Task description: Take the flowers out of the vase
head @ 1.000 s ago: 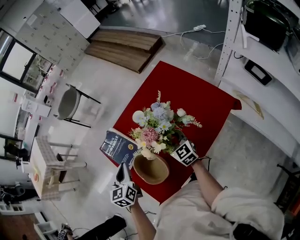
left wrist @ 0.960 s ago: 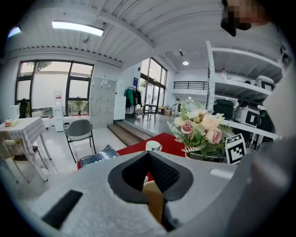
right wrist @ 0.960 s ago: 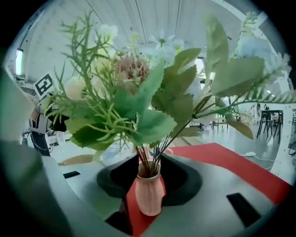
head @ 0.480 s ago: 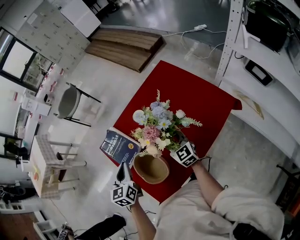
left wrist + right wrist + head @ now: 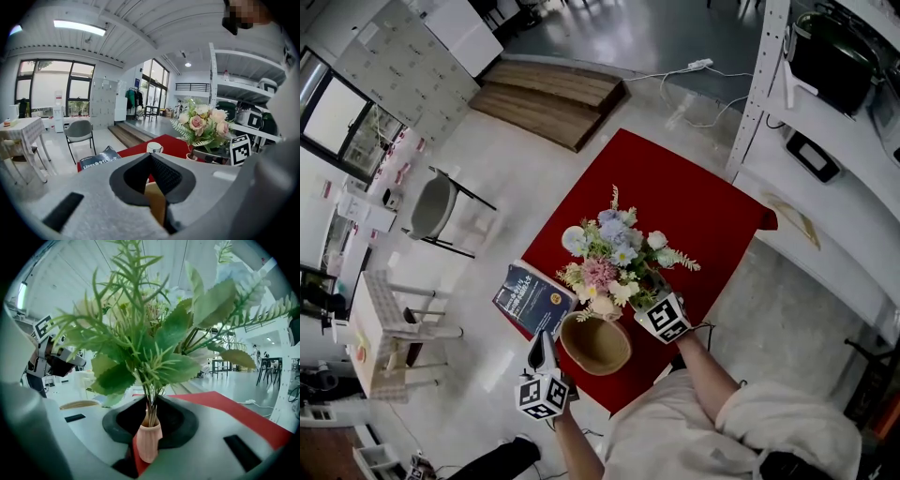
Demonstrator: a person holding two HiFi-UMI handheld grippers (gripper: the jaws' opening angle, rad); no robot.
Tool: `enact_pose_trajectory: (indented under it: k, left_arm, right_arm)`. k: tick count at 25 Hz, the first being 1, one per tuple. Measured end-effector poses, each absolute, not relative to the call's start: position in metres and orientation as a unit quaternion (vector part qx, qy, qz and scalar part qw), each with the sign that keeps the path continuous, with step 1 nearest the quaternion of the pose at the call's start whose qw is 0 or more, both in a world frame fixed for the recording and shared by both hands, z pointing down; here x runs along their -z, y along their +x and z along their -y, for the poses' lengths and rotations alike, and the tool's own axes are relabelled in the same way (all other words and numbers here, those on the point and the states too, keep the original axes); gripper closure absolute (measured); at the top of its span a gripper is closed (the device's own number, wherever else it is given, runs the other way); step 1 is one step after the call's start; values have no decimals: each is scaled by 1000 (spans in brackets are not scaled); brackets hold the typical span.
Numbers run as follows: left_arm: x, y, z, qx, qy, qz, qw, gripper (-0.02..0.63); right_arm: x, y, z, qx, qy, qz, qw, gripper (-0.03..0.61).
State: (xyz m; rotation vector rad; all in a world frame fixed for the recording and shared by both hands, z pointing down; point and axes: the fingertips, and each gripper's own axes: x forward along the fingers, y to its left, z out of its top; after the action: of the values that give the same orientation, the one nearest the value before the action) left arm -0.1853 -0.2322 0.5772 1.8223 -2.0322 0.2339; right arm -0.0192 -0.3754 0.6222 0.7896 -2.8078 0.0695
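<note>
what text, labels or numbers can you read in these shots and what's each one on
"Linux": on the cover of the dark book, in the left gripper view; the characters after it are too blurred to read.
The same book's print in the head view is too small to read.
Square markers: black-and-white patterns only, no letters or numbers.
Nothing else is legible.

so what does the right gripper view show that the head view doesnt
Only the right gripper view: the pink ribbed vase and the stems entering its neck; from above the flowers hide them. Only the head view: the person's white sleeve, the dark book and the grey chair, none made out past the leaves. Both: the flowers, the red cloth and the woven bowl.
</note>
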Motion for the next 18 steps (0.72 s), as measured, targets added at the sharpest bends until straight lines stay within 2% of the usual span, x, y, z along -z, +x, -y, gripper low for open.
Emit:
enact_pose_trajectory:
  k: [18]
  left_arm:
    - [-559,-186,232,-56,667,720,186,604]
  right_arm:
    - [-594,-22,366,-20,274,954,121,511]
